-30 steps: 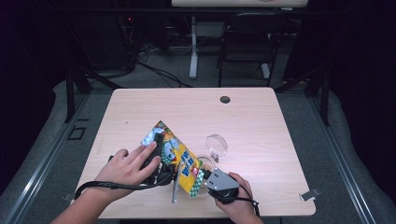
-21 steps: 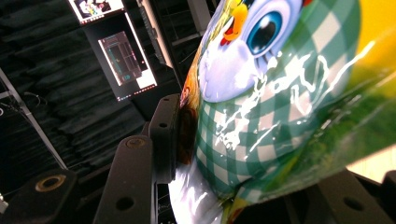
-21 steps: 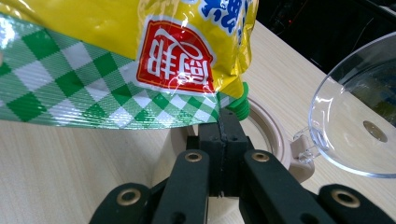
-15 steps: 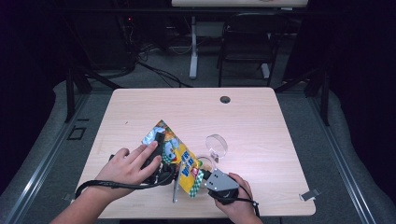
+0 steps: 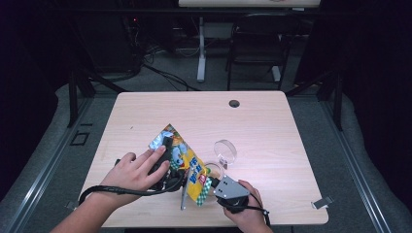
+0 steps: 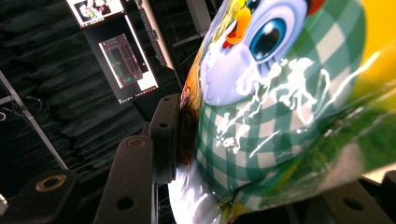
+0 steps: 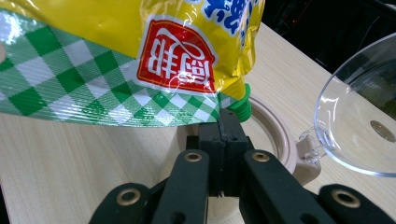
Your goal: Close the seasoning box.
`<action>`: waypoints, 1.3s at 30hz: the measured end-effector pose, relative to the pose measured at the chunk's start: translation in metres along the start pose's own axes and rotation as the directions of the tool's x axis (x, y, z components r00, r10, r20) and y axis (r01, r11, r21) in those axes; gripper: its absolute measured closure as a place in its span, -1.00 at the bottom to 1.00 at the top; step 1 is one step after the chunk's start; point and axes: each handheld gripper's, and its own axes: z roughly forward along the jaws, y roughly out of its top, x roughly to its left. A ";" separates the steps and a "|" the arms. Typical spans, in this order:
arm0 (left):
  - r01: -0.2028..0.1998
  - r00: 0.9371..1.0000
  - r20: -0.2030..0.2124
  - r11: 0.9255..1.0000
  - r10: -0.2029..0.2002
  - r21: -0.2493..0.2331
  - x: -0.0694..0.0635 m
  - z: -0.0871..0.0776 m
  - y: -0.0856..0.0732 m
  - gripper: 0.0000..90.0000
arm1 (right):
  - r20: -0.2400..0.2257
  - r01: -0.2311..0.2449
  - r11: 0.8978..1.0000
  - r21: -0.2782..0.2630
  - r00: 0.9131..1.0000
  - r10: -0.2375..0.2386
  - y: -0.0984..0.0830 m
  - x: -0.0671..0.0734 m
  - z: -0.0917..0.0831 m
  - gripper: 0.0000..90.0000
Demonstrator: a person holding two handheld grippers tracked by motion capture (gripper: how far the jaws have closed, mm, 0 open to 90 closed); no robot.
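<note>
A yellow snack bag (image 5: 187, 162) with a green-checked edge and a cartoon bird hangs tilted over the table's front. My left gripper (image 5: 167, 156) is shut on its upper part; in the left gripper view one black pad (image 6: 167, 133) presses into the glossy film (image 6: 280, 107). My right gripper (image 5: 214, 187) is shut on the bag's lower checked edge, its jaws (image 7: 229, 122) closed together right under the bag (image 7: 140, 56). Behind it stands a beige round jar (image 7: 280, 140) with its clear flip lid (image 7: 359, 116) standing open, also seen in the high view (image 5: 225, 149).
The wooden table (image 5: 262, 126) has a dark cable hole (image 5: 234, 103) near its far edge and a small metal clip (image 5: 320, 203) at its front right edge. Black cables trail from both grippers. Chairs and stands are in the dark behind the table.
</note>
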 end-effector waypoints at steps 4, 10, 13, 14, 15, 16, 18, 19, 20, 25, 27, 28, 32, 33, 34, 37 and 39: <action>-0.005 1.000 -0.009 1.000 0.005 -0.007 0.001 0.001 0.001 0.31 | 0.000 -0.005 1.000 0.000 1.000 0.005 -0.001 0.000 -0.001 1.00; -0.009 1.000 -0.006 1.000 0.009 -0.012 0.004 0.000 0.004 0.31 | -0.001 -0.015 1.000 0.001 1.000 0.015 -0.002 -0.002 -0.003 1.00; -0.022 0.999 -0.025 1.000 0.021 -0.017 0.005 0.000 0.005 0.31 | 0.000 -0.018 1.000 0.001 1.000 0.018 -0.003 -0.002 -0.003 1.00; -0.018 1.000 -0.019 1.000 0.018 -0.018 0.006 0.000 0.005 0.31 | 0.001 -0.019 1.000 0.002 1.000 0.019 -0.003 -0.002 -0.003 1.00; -0.019 1.000 -0.016 1.000 0.019 -0.009 0.006 0.000 0.005 0.31 | 0.000 -0.019 1.000 0.003 1.000 0.019 -0.003 -0.003 -0.003 1.00; -0.014 1.000 -0.010 1.000 0.014 -0.013 0.006 0.000 0.006 0.31 | 0.000 -0.019 1.000 0.002 1.000 0.019 -0.003 -0.003 -0.003 1.00; -0.030 0.999 -0.019 0.999 0.030 -0.013 0.007 -0.001 0.006 0.31 | -0.001 -0.019 1.000 0.003 1.000 0.019 -0.003 -0.003 -0.003 1.00; -0.024 0.999 -0.026 1.000 0.024 -0.019 0.007 0.000 0.006 0.31 | -0.004 -0.023 1.000 0.000 1.000 0.023 -0.003 -0.003 -0.003 1.00; -0.024 0.999 -0.022 1.000 0.023 -0.015 0.007 -0.001 0.006 0.31 | -0.004 -0.023 1.000 0.000 1.000 0.023 -0.003 -0.003 -0.003 1.00; -0.022 1.000 -0.020 1.000 0.022 -0.016 0.008 -0.002 0.007 0.31 | -0.006 -0.027 1.000 -0.003 1.000 0.027 -0.003 -0.004 -0.003 1.00; -0.022 1.000 -0.020 1.000 0.022 -0.016 0.008 -0.002 0.007 0.32 | -0.007 -0.028 1.000 -0.004 1.000 0.028 -0.003 -0.004 -0.003 1.00; -0.025 0.999 -0.022 1.000 0.024 -0.017 0.008 -0.002 0.007 0.32 | -0.007 -0.029 1.000 -0.003 1.000 0.029 -0.003 -0.004 -0.003 1.00; -0.027 1.000 -0.010 1.000 0.027 -0.015 0.009 -0.003 0.006 0.33 | -0.011 -0.047 0.999 -0.005 0.999 0.047 -0.004 -0.006 -0.003 1.00; -0.023 1.000 -0.016 1.000 0.023 -0.017 0.009 -0.003 0.006 0.33 | -0.017 -0.057 0.998 -0.009 0.998 0.057 -0.004 -0.006 -0.003 1.00; -0.033 0.999 -0.015 0.999 0.033 -0.016 0.010 -0.003 0.006 0.33 | -0.011 -0.062 0.998 -0.010 0.998 0.062 -0.004 -0.007 -0.003 1.00; -0.026 1.000 -0.013 0.999 0.025 -0.022 0.010 -0.003 0.006 0.34 | -0.015 -0.076 0.997 -0.016 0.997 0.076 -0.005 -0.008 -0.003 1.00; -0.027 1.000 -0.013 0.999 0.027 -0.022 0.010 -0.003 0.006 0.34 | -0.022 -0.091 0.996 -0.017 0.996 0.091 -0.005 -0.009 -0.003 1.00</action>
